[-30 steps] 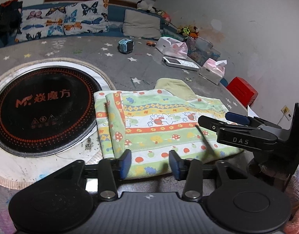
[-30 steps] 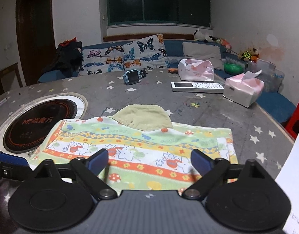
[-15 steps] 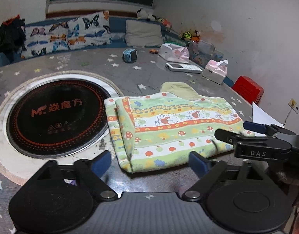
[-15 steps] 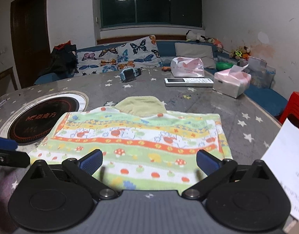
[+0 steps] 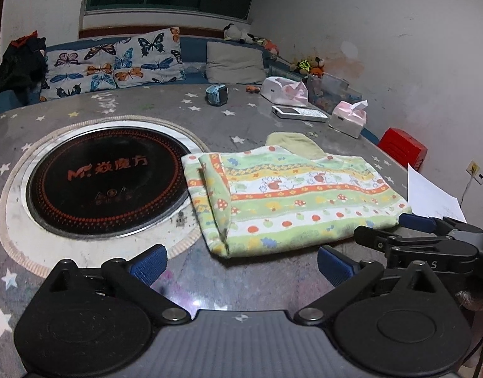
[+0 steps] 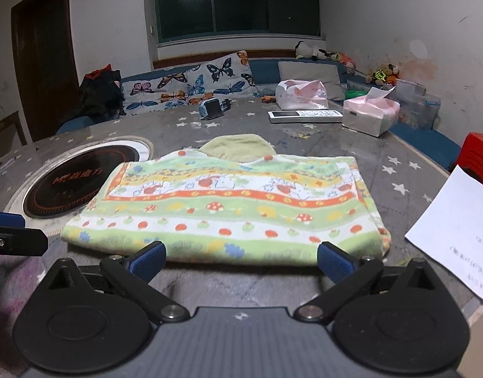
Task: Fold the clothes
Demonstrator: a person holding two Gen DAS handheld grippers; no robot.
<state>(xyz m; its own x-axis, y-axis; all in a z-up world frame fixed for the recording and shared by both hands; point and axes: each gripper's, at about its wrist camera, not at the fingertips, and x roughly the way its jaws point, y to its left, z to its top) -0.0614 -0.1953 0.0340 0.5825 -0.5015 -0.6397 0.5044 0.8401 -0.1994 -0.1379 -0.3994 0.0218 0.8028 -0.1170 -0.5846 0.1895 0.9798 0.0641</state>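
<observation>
A folded patterned garment (image 6: 238, 208) lies at twelve o'clock of the right gripper (image 6: 241, 260); both it and the left gripper (image 5: 241, 264) hold their fingers wide, empty.

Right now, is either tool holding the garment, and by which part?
Nothing is held. The left tool and right tool are both open, short of the folded garment's near edge.
</observation>
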